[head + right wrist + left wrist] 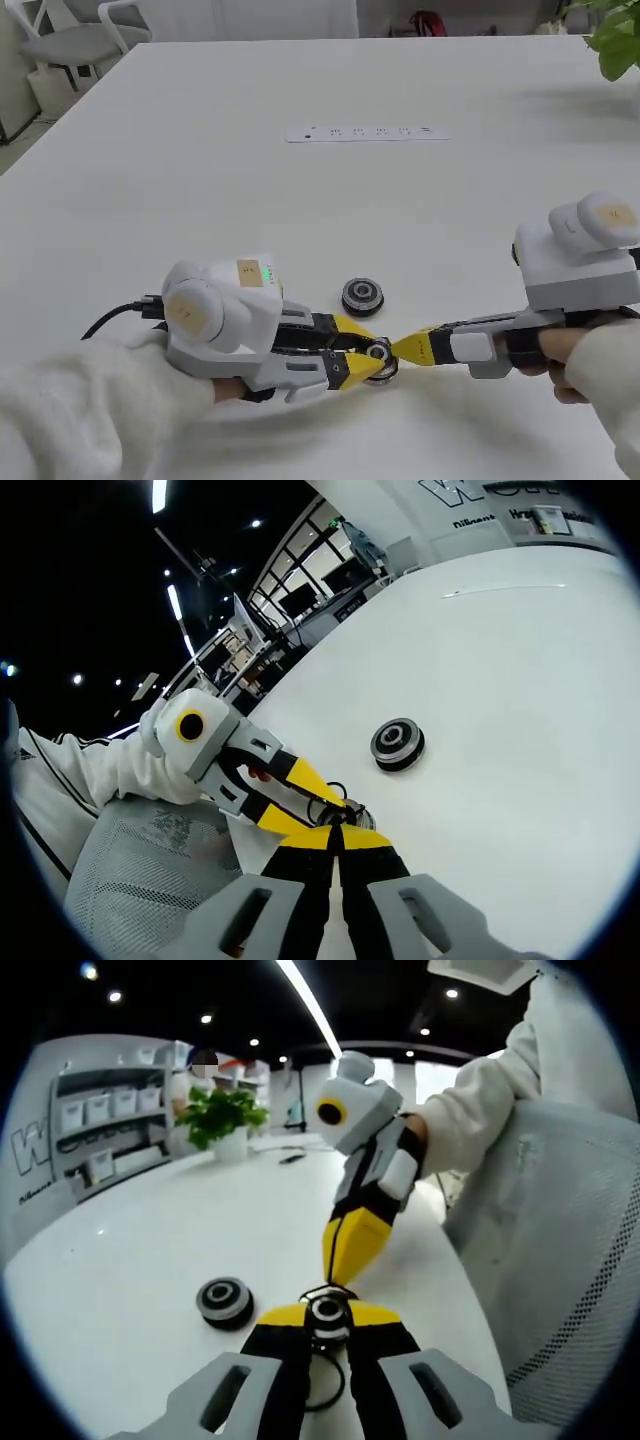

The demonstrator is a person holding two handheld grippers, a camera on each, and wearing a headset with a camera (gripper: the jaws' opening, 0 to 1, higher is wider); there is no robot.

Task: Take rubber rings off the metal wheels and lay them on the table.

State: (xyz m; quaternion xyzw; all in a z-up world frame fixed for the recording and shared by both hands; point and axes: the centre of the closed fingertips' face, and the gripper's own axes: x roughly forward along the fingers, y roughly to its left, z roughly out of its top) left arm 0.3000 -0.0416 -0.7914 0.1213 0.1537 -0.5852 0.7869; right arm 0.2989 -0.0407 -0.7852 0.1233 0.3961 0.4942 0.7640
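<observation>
Rubber ring (pixel 318 1291) is partly off the held wheel (pixel 378 353): a thin black strand is lifted from the rim, with slack looping under it. The wheel sits near the near edge of the surface (pixel 300 220), about mid-width.

- Left gripper (pixel 365 362) is clamped on that wheel.
- Right gripper (pixel 405 348) has its jaws pressed together, tip to tip with the left. It looks pinched on the strand.
- Second wheel (pixel 362 296) lies flat just behind them, toward the far edge. It has a dark outer band, so I'd say its ring isn't off yet.

Progress: early. I can't spot any ring laid out on the surface. The first is mid-peel and at least one more is left.

The surface is white, with a power strip (pixel 365 133) towards the far edge. A plant (pixel 620 40) is at the far right corner and a chair (pixel 80 40) stands beyond the far left. The room has shelving (pixel 100 1120) and ceiling spotlights.
</observation>
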